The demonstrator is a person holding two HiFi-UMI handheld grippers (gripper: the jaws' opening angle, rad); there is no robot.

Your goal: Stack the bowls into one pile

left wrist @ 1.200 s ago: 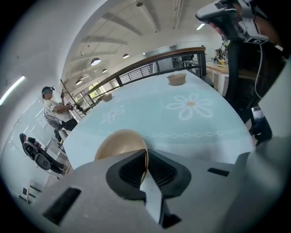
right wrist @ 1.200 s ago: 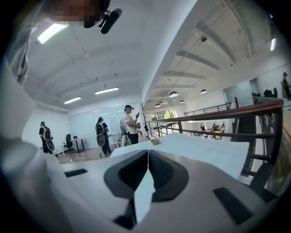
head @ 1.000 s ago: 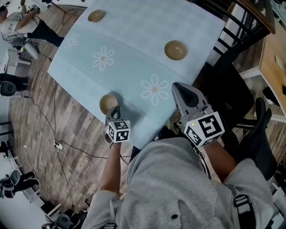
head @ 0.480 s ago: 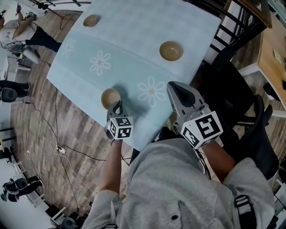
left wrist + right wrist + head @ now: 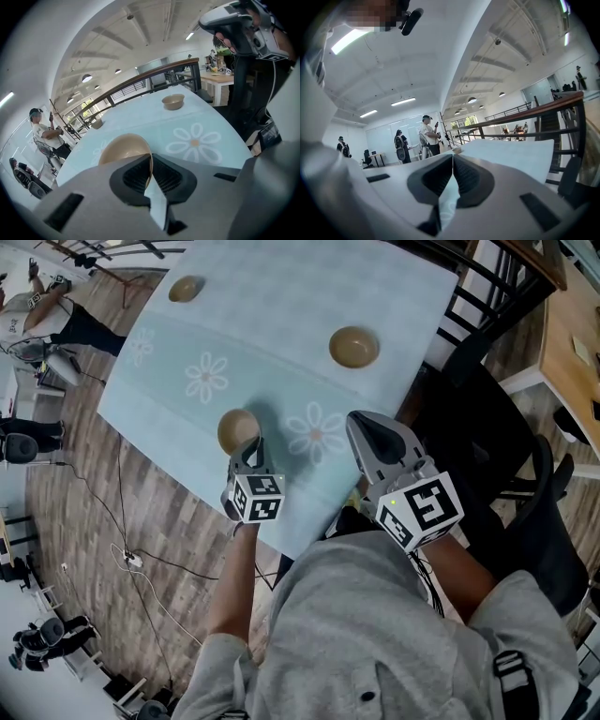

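Tan bowl [image 5: 236, 429] left of frame centre, rim clamped in left gripper [image 5: 251, 451]. Second bowl [image 5: 354, 346] upright at upper right. Third bowl [image 5: 186, 288] upright at upper left, well apart from both.

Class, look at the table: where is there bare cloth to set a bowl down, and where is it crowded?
Bare cloth lies between the far bowl, the right bowl and the held bowl. The near edge is crowded: left gripper, shut on that bowl, and right gripper.
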